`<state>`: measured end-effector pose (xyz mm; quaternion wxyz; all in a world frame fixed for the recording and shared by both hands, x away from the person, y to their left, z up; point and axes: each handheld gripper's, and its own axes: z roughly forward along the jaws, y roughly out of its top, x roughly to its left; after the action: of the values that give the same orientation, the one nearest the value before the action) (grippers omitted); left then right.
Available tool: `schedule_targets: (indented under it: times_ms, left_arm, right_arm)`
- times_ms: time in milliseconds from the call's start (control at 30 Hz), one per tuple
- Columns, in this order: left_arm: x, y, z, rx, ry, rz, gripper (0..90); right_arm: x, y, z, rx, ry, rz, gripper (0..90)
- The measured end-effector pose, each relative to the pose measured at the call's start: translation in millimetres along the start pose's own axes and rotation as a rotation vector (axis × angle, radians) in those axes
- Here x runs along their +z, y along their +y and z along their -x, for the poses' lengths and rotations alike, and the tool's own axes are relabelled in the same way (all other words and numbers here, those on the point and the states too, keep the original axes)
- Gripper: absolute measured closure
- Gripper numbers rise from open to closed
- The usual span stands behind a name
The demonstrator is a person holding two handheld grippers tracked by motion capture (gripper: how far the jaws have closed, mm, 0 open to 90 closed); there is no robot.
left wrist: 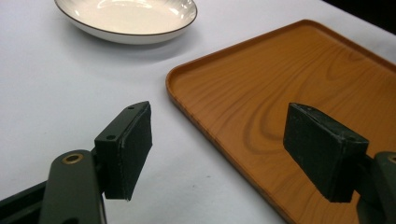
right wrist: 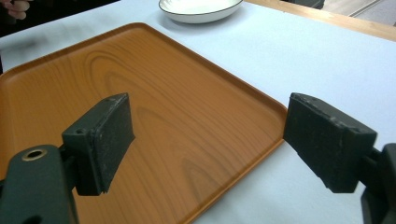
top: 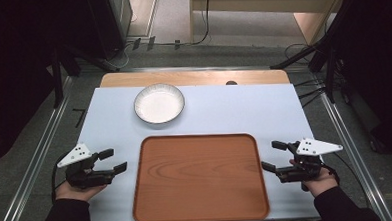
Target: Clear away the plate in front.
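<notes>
A wooden-look orange tray (top: 199,178) lies at the front middle of the white table, with nothing on it. Behind it, left of centre, sits a white bowl (top: 159,103) with a dark rim. My left gripper (top: 113,161) rests left of the tray, jaws wide apart and bare. My right gripper (top: 274,156) rests right of the tray, likewise open with nothing in it. In the left gripper view the tray's corner (left wrist: 196,74) lies between the pads (left wrist: 130,144), with the bowl (left wrist: 126,18) beyond. In the right gripper view the tray (right wrist: 140,107) spreads ahead and the bowl (right wrist: 201,9) sits at the top.
The white tabletop (top: 244,108) has bare room behind and beside the tray. A strip of wooden table edge (top: 192,78) runs along the back. Metal rails (top: 33,162) flank the table, and cables (top: 301,51) lie on the floor beyond.
</notes>
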<state>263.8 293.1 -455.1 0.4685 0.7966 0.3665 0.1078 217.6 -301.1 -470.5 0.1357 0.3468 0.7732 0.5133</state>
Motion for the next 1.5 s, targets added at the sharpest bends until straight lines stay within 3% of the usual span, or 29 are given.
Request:
schedule_targets:
  times_ms: [167, 333, 600, 767, 1100, 1500]
  left_arm:
    - [-0.6, 0.3, -1.6, -0.023, -0.002, 0.017, 23.4]
    - [1.4, 2.2, -2.6, -0.052, -0.016, -0.008, 24.0]
    - [1.3, 3.8, -3.0, -0.069, 0.011, -0.042, 24.2]
    - [1.2, 5.4, -3.4, -0.106, 0.011, -0.063, 26.3]
    - [-2.3, 6.3, -2.9, -0.075, 0.041, -0.026, 25.3]
    - [-1.7, 6.3, -1.3, -0.064, 0.044, -0.033, 26.1]
  right_arm:
    - [-0.1, -0.2, 0.1, -0.002, -0.002, -0.004, 16.6]
    - [-0.1, -0.8, 0.4, 0.004, -0.003, -0.008, 16.6]
    - [0.8, -0.7, 0.7, 0.004, -0.007, -0.021, 16.7]
    - [1.7, -0.5, -0.9, 0.001, 0.002, -0.021, 16.8]
    - [1.9, -0.9, -0.6, -0.006, -0.007, -0.023, 17.3]
    - [2.3, -1.1, -0.5, -0.009, -0.001, -0.025, 17.3]
